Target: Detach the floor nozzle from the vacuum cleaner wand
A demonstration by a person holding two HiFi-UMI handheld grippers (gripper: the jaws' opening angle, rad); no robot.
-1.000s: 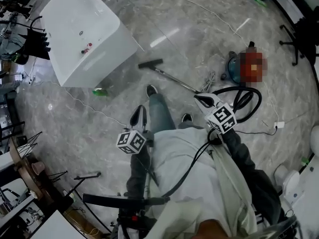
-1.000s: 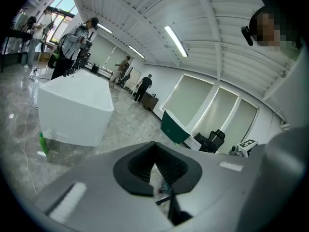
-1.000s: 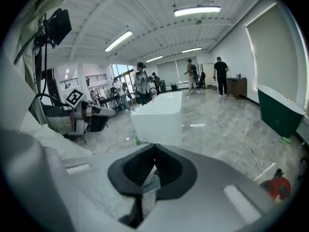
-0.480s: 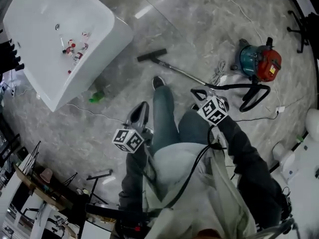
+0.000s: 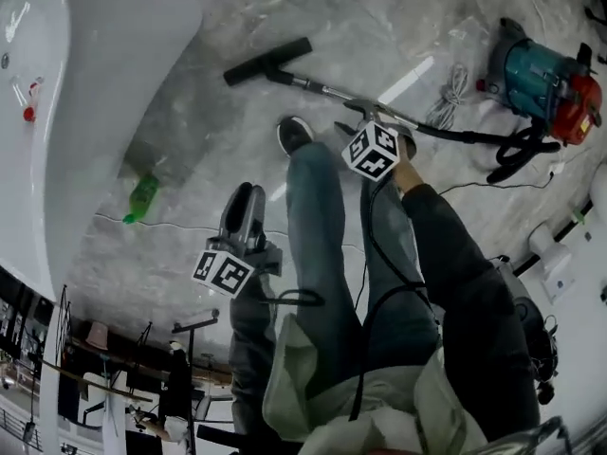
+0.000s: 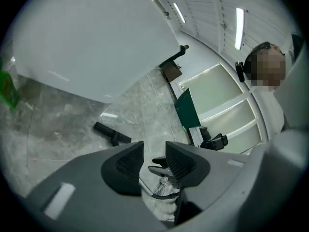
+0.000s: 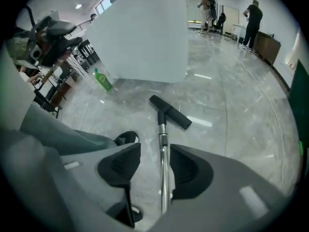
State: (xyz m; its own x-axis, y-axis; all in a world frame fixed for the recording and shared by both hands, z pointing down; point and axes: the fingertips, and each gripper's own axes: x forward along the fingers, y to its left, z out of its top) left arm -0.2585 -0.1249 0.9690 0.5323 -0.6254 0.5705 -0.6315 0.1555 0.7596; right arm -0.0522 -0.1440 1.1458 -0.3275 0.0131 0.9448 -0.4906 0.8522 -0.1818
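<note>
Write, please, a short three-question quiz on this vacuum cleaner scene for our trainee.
1. True or false: the black bar-shaped floor nozzle is already off the chrome metal wand.
2. Which thing shows between the right gripper's jaws? A. the wand B. a green bottle C. a white cord
3. Fill in: the teal-and-red vacuum canister sits on the grey marble ____.
Key: 1 false; 2 A, its jaws have just been opening and stand apart; 3 floor.

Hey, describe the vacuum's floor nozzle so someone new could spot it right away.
Find the big white unit on the grey floor. Just beside it lies the floor nozzle, a flat black bar capping the shiny metal wand, unlike the green bottle nearby.
</note>
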